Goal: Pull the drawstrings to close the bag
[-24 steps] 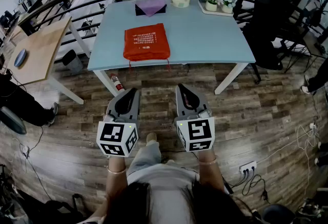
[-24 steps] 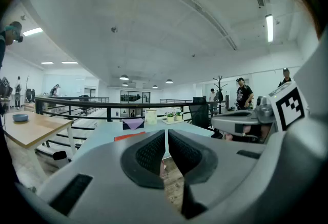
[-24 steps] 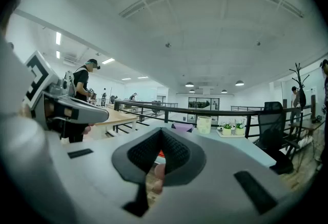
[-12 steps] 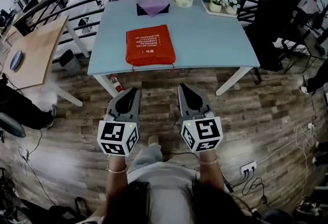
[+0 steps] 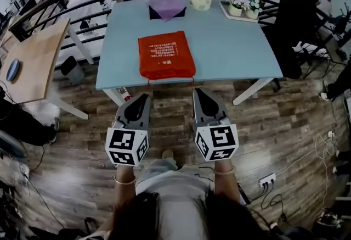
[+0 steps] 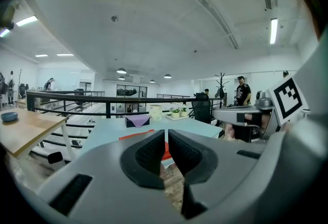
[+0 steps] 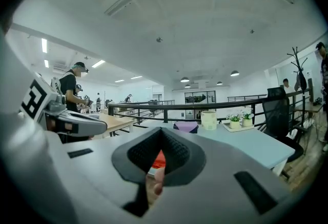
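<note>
Head view, upper centre: red bag flat on blue table, by near edge. Mouth edge runs left-right, facing frame bottom. Drawstrings dangle off both lower corners. Left gripper and right gripper lower centre, short of table, jaws together, empty. Each lines up under own-side string; neither nearer.

My head camera looks steeply down; those on my left hand-held gripper and right hand-held gripper face level toward the same desk.
</note>
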Available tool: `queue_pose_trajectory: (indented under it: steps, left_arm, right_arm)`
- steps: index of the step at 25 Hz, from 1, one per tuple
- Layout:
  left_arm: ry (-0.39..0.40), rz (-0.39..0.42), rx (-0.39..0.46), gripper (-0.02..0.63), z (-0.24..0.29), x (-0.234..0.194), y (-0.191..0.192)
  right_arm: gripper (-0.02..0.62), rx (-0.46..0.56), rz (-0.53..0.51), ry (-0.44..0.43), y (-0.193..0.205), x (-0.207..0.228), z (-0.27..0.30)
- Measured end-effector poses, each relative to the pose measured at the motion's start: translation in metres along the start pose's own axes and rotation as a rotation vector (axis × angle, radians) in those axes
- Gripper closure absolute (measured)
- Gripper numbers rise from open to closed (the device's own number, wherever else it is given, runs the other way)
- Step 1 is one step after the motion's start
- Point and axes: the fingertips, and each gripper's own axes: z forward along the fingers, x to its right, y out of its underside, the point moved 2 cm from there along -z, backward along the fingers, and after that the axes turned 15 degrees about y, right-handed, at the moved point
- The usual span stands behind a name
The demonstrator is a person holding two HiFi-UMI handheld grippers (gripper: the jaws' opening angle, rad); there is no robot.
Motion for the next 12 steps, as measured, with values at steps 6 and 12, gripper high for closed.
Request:
queue_pose_trajectory:
  steps: [6, 12]
  left_arm:
    - [0.019, -0.007, -0.006, 0.575, 0.007, -0.033, -0.003]
    - [0.049, -0.037, -0.023, 0.575, 0.015, -0.049, 0.008]
  right_arm:
    - [0.569, -0.009, -0.036, 0.039, -0.002, -0.014, 0.027]
    - [0.569, -0.025, -0.064, 0.066, 0.004, -0.018, 0.044]
